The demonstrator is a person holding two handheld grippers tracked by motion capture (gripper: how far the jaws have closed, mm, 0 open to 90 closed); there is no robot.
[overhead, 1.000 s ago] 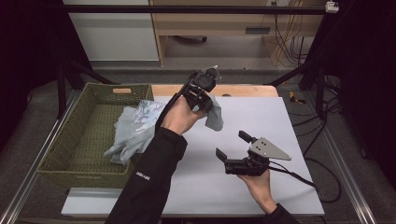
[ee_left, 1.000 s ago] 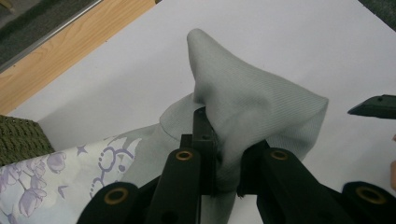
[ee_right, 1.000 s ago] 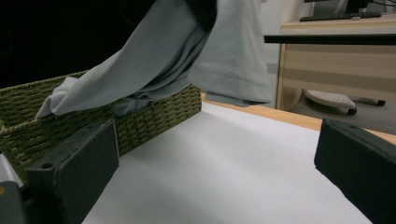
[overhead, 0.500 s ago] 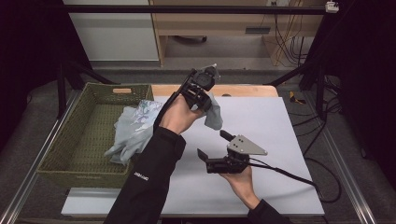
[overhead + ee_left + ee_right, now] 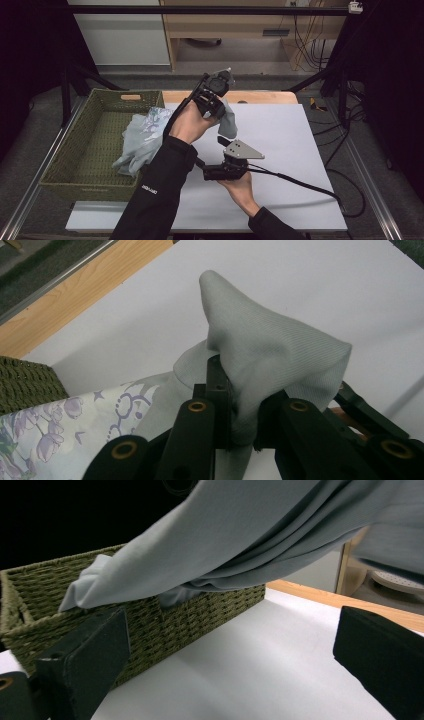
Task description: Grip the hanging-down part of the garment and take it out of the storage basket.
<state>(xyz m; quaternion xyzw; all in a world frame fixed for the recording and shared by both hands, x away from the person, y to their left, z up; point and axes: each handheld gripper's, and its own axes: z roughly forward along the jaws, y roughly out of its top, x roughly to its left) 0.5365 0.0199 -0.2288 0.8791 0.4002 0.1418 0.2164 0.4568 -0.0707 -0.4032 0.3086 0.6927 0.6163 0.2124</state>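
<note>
From the high view, the left gripper [image 5: 216, 95] is raised over the far side of the white table [image 5: 300, 145], pinching a grey cloth [image 5: 227, 120] that trails back over the rim of the green woven basket [image 5: 75, 150]. The right gripper [image 5: 212, 162] sits low, just beneath the left forearm.

In the left gripper view, the jaws are clamped on a peaked fold of the grey cloth [image 5: 265, 360]; a floral fabric [image 5: 60, 425] lies beside it.

In the right gripper view, the jaws stand wide apart, empty, with the cloth [image 5: 240, 530] draped overhead and the basket [image 5: 150, 620] behind.
</note>
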